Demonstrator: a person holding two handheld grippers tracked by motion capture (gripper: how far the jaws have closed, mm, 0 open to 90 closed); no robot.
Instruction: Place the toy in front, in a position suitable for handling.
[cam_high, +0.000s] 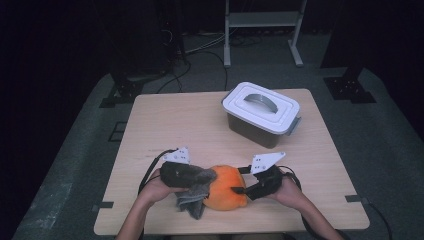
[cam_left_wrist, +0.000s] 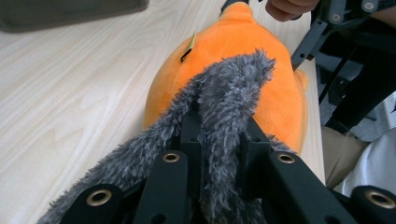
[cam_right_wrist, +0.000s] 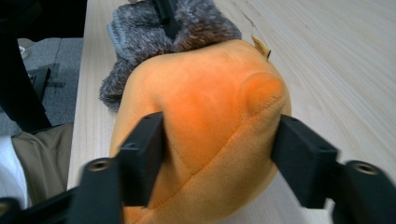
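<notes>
The orange plush (cam_high: 225, 192) lies at the table's (cam_high: 200, 125) near edge, long axis running hand to hand. The left gripper (cam_left_wrist: 219, 140) is clamped on the grey fuzzy cloth (cam_left_wrist: 233, 93) draped over one end; the right gripper (cam_right_wrist: 219, 154), half open, presses the opposite end.

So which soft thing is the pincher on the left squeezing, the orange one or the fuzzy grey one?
The fuzzy grey cloth. The left gripper pinches its shaggy fold; the smooth orange plush sits between the right gripper jaws.
</notes>
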